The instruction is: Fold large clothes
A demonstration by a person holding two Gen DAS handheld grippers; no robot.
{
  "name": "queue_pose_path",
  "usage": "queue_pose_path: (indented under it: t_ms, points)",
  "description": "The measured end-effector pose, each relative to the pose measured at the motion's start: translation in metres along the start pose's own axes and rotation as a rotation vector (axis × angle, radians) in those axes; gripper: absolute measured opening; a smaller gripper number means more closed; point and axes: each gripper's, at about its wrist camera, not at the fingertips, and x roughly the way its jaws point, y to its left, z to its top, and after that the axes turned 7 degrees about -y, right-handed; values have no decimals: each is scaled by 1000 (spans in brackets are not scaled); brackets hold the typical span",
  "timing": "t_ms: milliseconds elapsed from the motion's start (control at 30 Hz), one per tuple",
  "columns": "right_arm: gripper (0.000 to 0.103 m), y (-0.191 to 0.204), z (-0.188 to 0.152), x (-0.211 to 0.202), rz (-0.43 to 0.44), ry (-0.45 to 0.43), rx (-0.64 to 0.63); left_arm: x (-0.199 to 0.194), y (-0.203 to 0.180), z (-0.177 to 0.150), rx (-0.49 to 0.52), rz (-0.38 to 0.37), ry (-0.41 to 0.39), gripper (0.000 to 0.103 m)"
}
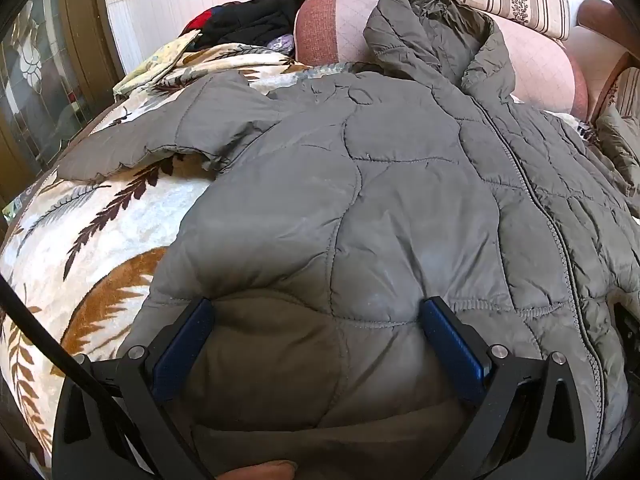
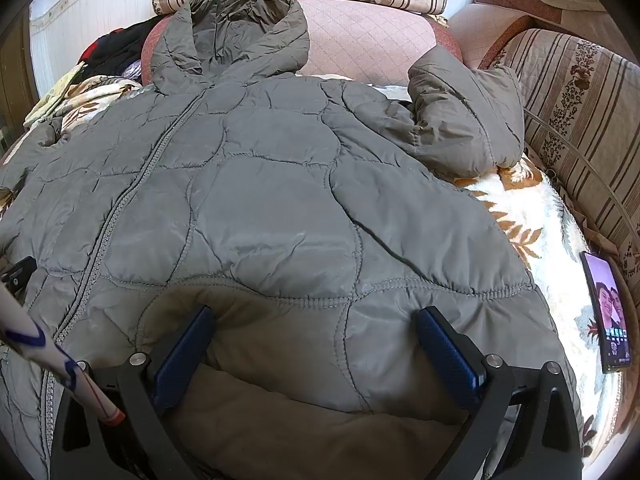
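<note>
Far to the left of the left tool (image 1: 318,332) stands a brown wooden door with leaded glass panes (image 1: 36,80), and ahead of it on that side lies a pile of dark black and red clothes (image 1: 248,20) beside a pale yellow folded cloth (image 1: 160,64). A cream plush blanket with brown and grey leaf print (image 1: 100,232) covers the bed under and to the left of this tool. The large grey-green quilted hooded jacket (image 1: 400,184) lies spread flat on the blanket, front up, its zip (image 1: 560,248) running away to the tool's right, one sleeve (image 1: 160,140) stretched out to the left and the hood (image 1: 432,36) propped against a pink quilted cushion (image 1: 332,32) straight ahead. The left tool stands wide, its blue-padded fingers (image 1: 184,344) angled down over the jacket's hem, with the fabric and its olive lining between them but not pinched. In the right wrist view the right tool (image 2: 316,340) is likewise spread wide over the hem on the other side of the zip (image 2: 120,216), gripping nothing. A white rod with blue marks and an orange tip (image 2: 60,364) crosses in front of its left finger. Ahead and to its right the other sleeve (image 2: 468,120) lies folded back, and beyond it runs a striped floral sofa cushion (image 2: 580,92). To the tool's right a smartphone with a lit screen (image 2: 608,316) rests on the blanket.
</note>
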Motion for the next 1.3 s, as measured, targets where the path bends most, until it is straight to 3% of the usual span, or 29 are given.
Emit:
queue_pose_path:
  t_ms: [1133, 1300]
  points:
    - [103, -5, -4, -2, 17, 8, 27, 1, 2, -2, -7, -6, -13, 103]
    - [103, -3, -2, -2, 32, 30, 0, -6, 0, 3, 2, -18, 27, 103]
